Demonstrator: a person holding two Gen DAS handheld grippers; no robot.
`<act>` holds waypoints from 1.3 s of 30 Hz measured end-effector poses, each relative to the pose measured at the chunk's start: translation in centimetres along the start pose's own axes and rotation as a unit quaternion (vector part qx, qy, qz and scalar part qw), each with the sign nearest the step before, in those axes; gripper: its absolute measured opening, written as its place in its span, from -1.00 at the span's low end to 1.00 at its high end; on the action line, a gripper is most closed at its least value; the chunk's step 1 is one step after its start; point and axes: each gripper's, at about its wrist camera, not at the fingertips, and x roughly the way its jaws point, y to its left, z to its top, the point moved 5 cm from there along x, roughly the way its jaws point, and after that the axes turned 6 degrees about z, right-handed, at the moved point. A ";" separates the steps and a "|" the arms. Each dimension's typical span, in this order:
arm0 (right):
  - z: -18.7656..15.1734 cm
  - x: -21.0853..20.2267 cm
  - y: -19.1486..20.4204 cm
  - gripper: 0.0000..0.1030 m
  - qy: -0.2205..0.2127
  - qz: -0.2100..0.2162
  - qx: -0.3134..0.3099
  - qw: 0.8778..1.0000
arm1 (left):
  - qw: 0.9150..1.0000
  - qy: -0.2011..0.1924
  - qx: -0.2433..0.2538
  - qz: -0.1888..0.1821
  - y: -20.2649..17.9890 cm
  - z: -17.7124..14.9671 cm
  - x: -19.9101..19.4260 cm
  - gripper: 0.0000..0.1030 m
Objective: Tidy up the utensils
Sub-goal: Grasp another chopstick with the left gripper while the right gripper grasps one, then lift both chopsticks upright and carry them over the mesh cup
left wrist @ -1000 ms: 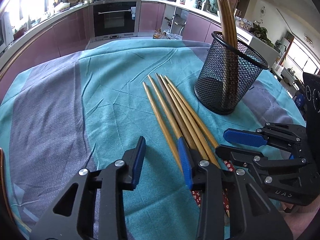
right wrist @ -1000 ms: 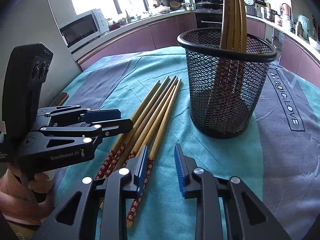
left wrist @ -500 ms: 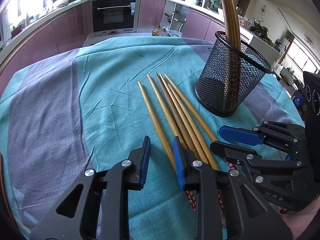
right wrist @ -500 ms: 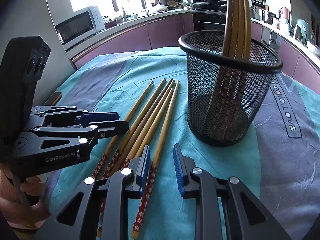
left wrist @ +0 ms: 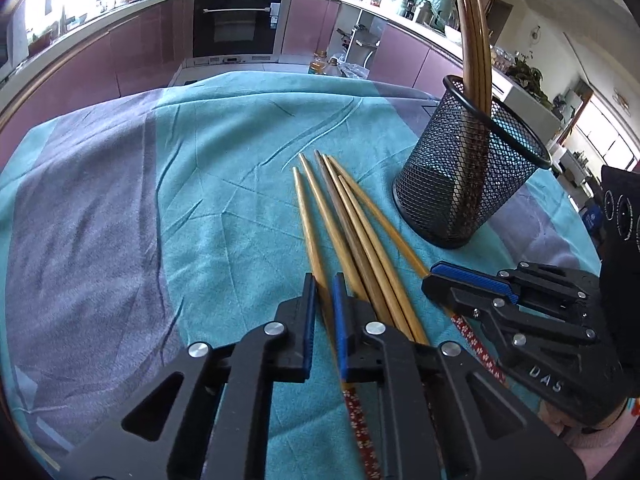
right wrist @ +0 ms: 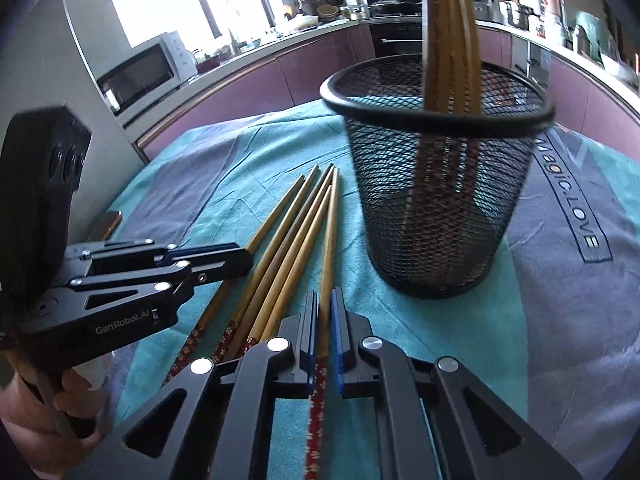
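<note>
Chopsticks of tan bamboo (left wrist: 352, 236) lie side by side on the teal cloth (left wrist: 224, 208); the left gripper (left wrist: 324, 300) and right gripper (right wrist: 325, 312) each clamp one, beside the black mesh cup (right wrist: 440, 200) holding more.

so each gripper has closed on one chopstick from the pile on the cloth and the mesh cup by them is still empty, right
Not quite: the mesh cup is not empty. The right wrist view shows several chopsticks standing in it. The rest holds: the left gripper and right gripper have each just closed on one chopstick from the pile on the cloth.
</note>
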 end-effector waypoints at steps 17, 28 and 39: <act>-0.9 -0.4 1.4 -0.89 0.019 0.027 -0.029 0.999 | 1.000 -0.001 0.019 -0.019 -0.4 -1.2 -1.0 -0.86; 0.4 1.2 1.2 -0.84 0.037 0.014 -0.041 0.998 | 0.999 0.010 0.034 -0.016 -0.3 -0.7 -0.1 -0.82; 0.8 0.8 1.3 -0.89 0.024 0.021 -0.044 0.999 | 0.999 0.013 0.029 -0.017 -0.5 0.0 0.1 -0.85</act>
